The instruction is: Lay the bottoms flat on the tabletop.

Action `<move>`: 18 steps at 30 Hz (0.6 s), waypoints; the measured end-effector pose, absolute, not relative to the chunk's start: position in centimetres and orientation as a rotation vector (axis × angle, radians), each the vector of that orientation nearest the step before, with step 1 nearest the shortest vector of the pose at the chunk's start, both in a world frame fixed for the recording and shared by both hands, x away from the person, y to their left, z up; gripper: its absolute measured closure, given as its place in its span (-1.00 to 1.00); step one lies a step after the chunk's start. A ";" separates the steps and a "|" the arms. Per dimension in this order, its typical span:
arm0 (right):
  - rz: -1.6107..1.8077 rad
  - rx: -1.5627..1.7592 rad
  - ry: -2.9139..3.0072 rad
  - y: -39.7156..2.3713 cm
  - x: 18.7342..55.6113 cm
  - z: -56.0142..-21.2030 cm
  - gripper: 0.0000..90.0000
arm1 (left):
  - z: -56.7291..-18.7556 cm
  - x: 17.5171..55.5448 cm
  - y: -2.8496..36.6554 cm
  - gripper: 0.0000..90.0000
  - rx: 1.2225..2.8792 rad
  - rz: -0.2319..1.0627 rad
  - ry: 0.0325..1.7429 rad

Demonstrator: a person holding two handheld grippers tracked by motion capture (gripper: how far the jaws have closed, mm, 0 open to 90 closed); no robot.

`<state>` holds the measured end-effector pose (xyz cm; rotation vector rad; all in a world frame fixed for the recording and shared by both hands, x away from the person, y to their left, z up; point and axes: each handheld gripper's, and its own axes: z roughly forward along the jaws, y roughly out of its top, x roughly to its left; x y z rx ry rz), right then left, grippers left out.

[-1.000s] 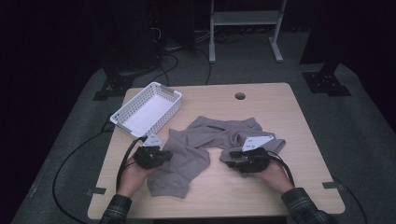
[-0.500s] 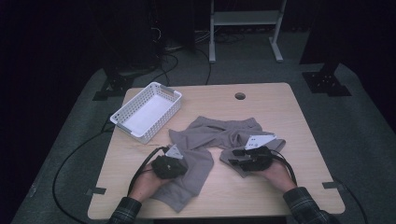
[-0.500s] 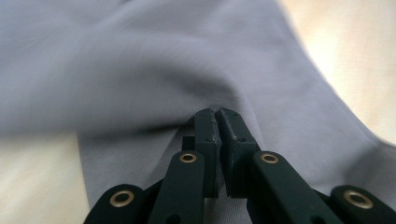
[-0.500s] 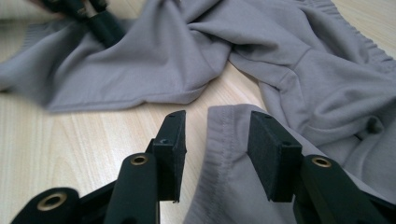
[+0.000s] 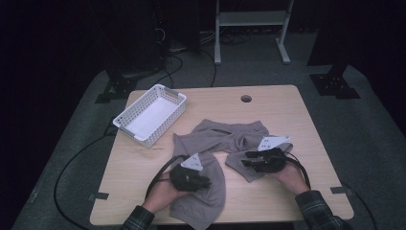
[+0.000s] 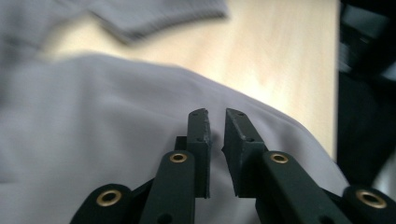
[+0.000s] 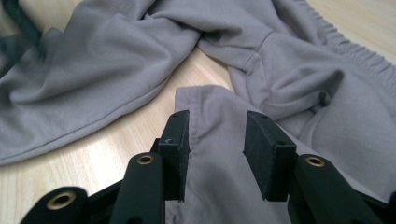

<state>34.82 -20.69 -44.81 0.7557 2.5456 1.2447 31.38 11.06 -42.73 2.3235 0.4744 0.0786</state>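
- Grey shorts [image 5: 215,143] lie crumpled mid-table in the high view, one leg running to the bottom edge of the frame, the other at centre right.
- Left gripper [image 6: 216,122]: jaws have just been opening, now a narrow gap with nothing between them, hovering over the lower-left leg. Risk: gap too small to take a fold, so tips just skid over the cloth.
- Right gripper [image 7: 215,133]: jaws have been closing, now apart and straddling the hem of the right leg [image 7: 205,100], pads not pressing. Risk: it pinches one layer only and the leg unfolds on lift.
- Uneven pull from the two sides can drag the shorts off the table's [image 5: 297,115] near edge.
- White basket [image 5: 152,115], upper left, sits well apart; low snag risk.
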 end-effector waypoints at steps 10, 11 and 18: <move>1.028 0.759 2.668 -19.4 35.3 -46.9 0.88 | -44.8 36.5 12.2 0.64 2.397 0.285 0.689; 1.036 0.747 2.671 -19.4 35.1 -47.0 0.89 | -45.0 36.6 12.2 0.64 2.401 0.290 0.695; 1.060 0.585 2.820 -19.8 32.4 -46.8 0.91 | -45.6 36.5 12.0 0.58 2.450 0.286 0.691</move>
